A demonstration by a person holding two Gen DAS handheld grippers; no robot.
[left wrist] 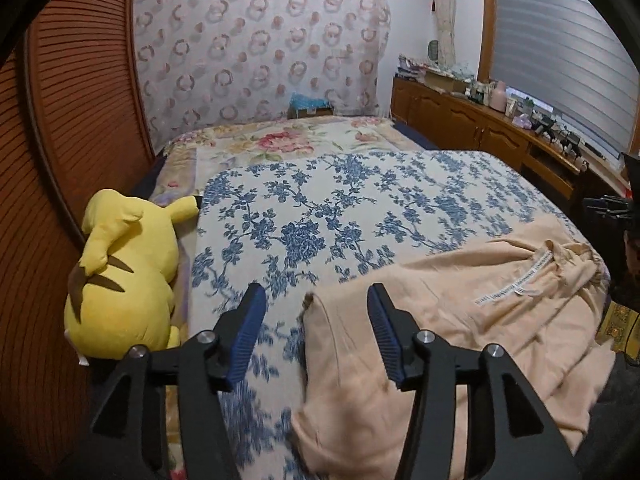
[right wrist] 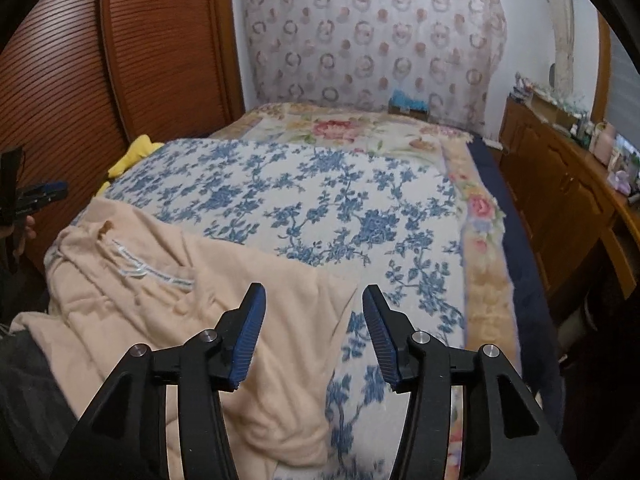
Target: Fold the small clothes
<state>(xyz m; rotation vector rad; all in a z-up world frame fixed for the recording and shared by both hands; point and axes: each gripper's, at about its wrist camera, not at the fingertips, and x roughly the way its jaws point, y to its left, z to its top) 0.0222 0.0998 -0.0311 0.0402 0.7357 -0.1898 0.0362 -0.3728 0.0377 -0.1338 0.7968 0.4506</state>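
**me:** Bedroom setup today, working off a bed with a blue-flower sheet (left wrist: 320, 216). Closest to me in the left view, the left gripper (left wrist: 316, 296) has its jaws spread wide, nothing between them, hovering right over the near-left edge of the garment (left wrist: 460, 320). Same deal on the other side: right gripper (right wrist: 312, 296) spread and empty, above the garment's right edge where it meets the sheet.

**other:** what's the garment like?

**me:** Peach, thin, totally limp. It's lying rumpled at the near end of the bed, waistband and white label (left wrist: 516, 280) bunched up toward the middle. My guess: very light and no stiffness at all, so it'll sag and drag wherever I don't hold it. Probably grips fine against the ribbed pads, not slippery.

**other:** where would you grab?

**me:** I'd pinch the hems or corners, one per gripper, single layer if I can, and keep it taut between them. Grabbing mid-panel would likely just bunch it.

**other:** anything in the way?

**me:** Yellow plush (left wrist: 124, 276) sits off the sheet's left side, well apart. Further back, floral blanket (left wrist: 288, 140), then curtain (left wrist: 260, 40) and cabinet (left wrist: 460, 116).
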